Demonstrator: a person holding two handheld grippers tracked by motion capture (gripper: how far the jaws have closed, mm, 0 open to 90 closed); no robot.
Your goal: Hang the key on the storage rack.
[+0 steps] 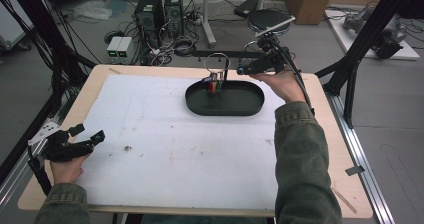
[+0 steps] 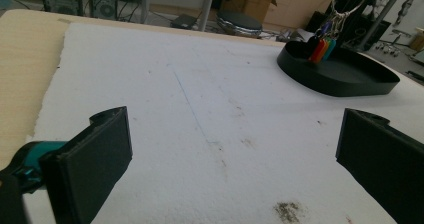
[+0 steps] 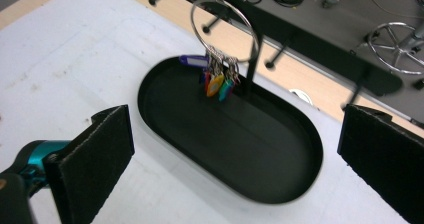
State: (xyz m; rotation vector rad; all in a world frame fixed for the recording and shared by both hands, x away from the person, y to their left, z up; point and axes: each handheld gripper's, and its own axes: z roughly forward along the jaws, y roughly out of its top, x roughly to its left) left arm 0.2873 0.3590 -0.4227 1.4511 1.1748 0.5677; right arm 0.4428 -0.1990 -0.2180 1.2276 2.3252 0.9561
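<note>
Wide-spread right gripper (image 3: 235,169) fingers (image 3: 95,159) above black tray (image 3: 300,184), key ring (image 3: 225,31)

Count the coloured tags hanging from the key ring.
4 at least: a blue tag sticking out sideways, then orange, teal and red ones bunched below; others may hide behind.

High view overhead; both gripper views share the tray (image 3: 300,149).

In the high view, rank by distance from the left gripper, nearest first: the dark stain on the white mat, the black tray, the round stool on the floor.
1. Dark stain: on the mat, just right of the left gripper.
2. Black tray: far side, right of centre.
3. Round stool: on the floor beyond the table.
</note>
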